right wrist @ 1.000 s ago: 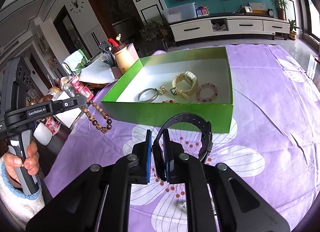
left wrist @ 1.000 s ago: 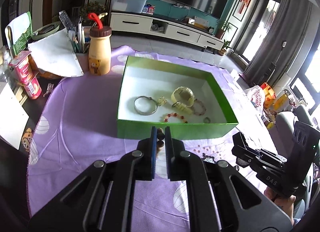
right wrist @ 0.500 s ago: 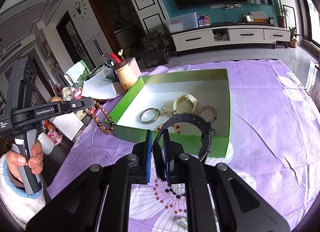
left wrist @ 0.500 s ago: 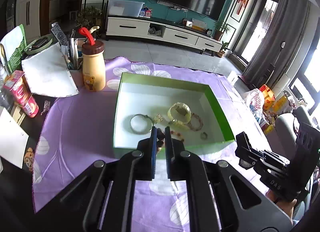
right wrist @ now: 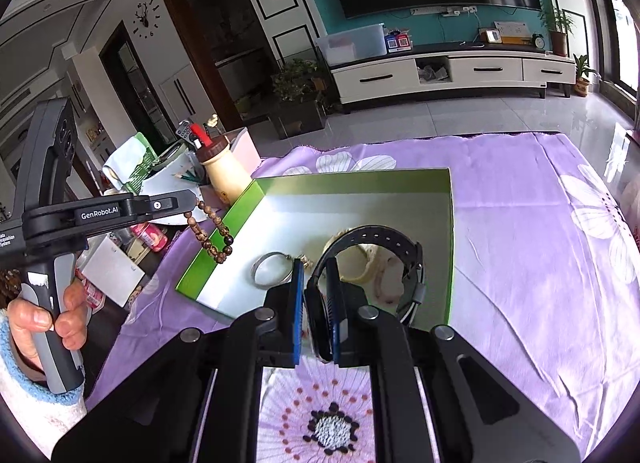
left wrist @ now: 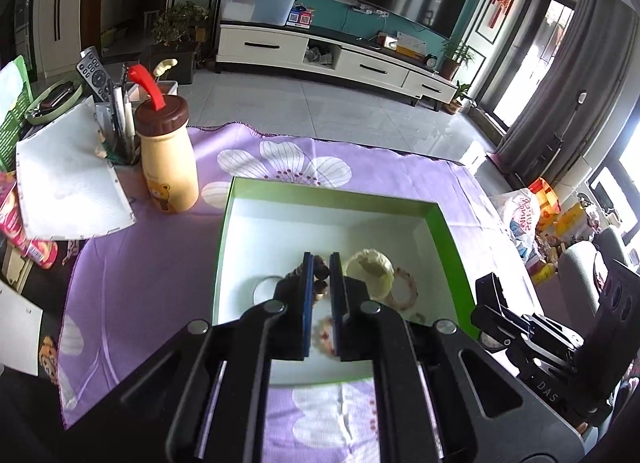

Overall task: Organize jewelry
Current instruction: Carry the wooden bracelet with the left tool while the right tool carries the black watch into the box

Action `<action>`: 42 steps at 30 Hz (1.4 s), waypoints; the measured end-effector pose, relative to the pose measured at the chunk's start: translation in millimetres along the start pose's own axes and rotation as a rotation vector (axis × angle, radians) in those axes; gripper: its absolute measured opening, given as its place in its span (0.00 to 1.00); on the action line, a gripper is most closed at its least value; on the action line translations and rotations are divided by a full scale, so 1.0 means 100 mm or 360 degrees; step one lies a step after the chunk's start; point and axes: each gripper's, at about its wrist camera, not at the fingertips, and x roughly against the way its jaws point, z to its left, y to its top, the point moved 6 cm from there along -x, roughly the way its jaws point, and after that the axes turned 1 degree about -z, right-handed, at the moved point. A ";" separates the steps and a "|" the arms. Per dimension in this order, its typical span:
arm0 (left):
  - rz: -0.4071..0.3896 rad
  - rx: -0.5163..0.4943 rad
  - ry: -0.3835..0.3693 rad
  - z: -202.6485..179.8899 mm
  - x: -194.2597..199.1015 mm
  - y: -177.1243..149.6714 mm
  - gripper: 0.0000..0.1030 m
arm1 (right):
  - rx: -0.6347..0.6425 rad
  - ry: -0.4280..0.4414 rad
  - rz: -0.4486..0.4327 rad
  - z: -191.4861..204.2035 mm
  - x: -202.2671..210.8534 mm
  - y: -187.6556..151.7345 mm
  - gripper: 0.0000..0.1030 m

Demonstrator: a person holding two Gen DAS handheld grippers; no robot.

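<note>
A green box (left wrist: 228,223) with a white floor lies on the purple cloth; it also shows in the right wrist view (right wrist: 352,183). Inside lie a silver bangle (right wrist: 269,275), a cream bracelet (left wrist: 370,267) and a pink bead bracelet (left wrist: 404,295). My left gripper (left wrist: 321,275) is shut on a brown wooden bead bracelet (right wrist: 216,237), which hangs above the box's left edge. My right gripper (right wrist: 311,275) is shut on a black watch (right wrist: 384,243) and holds it above the box's near part.
A cream bottle with a brown cap (left wrist: 168,159), a pen holder (left wrist: 118,123), papers (left wrist: 64,187) and snack packs stand left of the box. The purple flowered cloth (right wrist: 540,263) extends to the right. The room's floor and TV cabinet lie beyond the table.
Both grippers have risen and moved forward over the box, carrying the bead bracelet and the watch. The box now lies directly under both grippers.
</note>
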 end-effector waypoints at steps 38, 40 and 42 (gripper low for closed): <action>0.0258 -0.0043 0.0285 0.26 -1.28 0.11 0.07 | -0.0070 -0.0280 0.0455 -0.45 -1.27 0.25 0.10; 0.0258 -0.0052 0.0285 0.25 -1.29 0.10 0.07 | -0.0082 -0.0278 0.0461 -0.46 -1.29 0.25 0.10; 0.0262 -0.0058 0.0292 0.25 -1.30 0.10 0.07 | -0.0085 -0.0290 0.0463 -0.47 -1.30 0.25 0.10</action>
